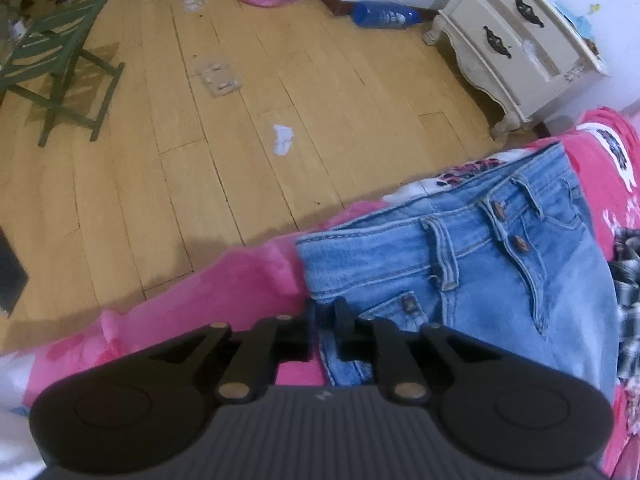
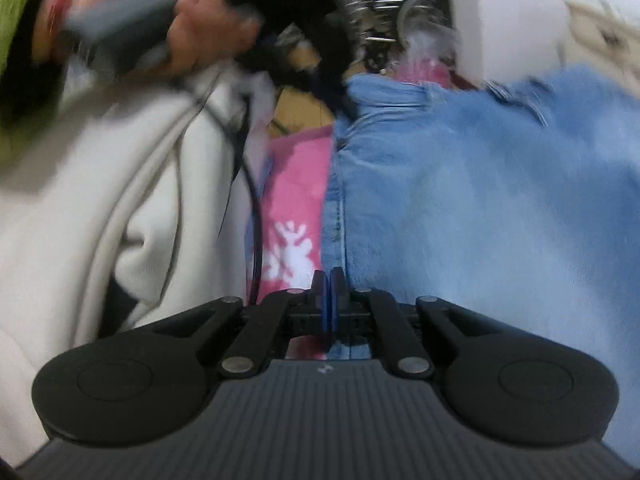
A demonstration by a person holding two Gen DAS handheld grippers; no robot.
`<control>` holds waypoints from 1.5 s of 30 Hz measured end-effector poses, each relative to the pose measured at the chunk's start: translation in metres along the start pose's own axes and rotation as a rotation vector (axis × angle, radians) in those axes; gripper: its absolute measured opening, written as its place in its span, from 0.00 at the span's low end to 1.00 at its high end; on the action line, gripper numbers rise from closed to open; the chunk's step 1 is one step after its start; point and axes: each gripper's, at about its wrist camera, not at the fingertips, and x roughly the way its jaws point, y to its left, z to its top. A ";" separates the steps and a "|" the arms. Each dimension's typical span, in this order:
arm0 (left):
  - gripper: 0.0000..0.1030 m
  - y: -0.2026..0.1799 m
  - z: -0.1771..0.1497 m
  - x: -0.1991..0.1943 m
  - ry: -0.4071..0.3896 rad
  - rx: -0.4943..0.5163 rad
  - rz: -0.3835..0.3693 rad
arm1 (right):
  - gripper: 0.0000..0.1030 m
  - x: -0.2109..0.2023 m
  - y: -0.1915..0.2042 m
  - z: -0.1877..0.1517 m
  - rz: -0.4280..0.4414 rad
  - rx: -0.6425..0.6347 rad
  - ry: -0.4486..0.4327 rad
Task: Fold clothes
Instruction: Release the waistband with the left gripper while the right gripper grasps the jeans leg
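Note:
Light blue jeans (image 1: 480,280) lie flat on a pink flowered blanket (image 1: 240,292), waistband and buttons toward the nightstand. My left gripper (image 1: 326,314) points steeply down at the jeans' near waist corner and is shut on the denim edge there. In the right wrist view the jeans (image 2: 480,200) fill the right half, blurred. My right gripper (image 2: 329,284) is shut with its blue pads together right on the jeans' side seam, where the denim meets the blanket (image 2: 296,184). A person's hand (image 2: 208,28) holds the other gripper's grey handle at the top left.
The bed edge drops to a wooden floor (image 1: 200,160) with scraps on it. A green folding chair (image 1: 56,64) stands at the far left, a cream nightstand (image 1: 516,40) at the right, and a blue bottle (image 1: 384,14) by the wall. A plaid cloth (image 1: 628,280) lies beside the jeans. A white garment (image 2: 80,200) hangs on the left.

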 end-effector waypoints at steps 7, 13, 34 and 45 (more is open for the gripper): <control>0.39 0.016 -0.013 -0.065 -0.169 -0.085 -0.107 | 0.23 -0.143 -0.006 -0.066 -0.068 0.293 -0.238; 0.44 -0.022 -0.054 -0.112 -0.202 0.097 -0.294 | 0.24 -0.285 0.010 -0.170 -0.377 0.561 -0.301; 0.34 -0.062 -0.110 -0.057 0.066 0.453 -0.122 | 0.27 -0.113 0.094 -0.125 -0.350 -0.422 -0.125; 0.39 -0.080 -0.134 -0.065 0.044 0.639 -0.077 | 0.32 -0.057 0.061 -0.114 -0.346 -0.514 -0.070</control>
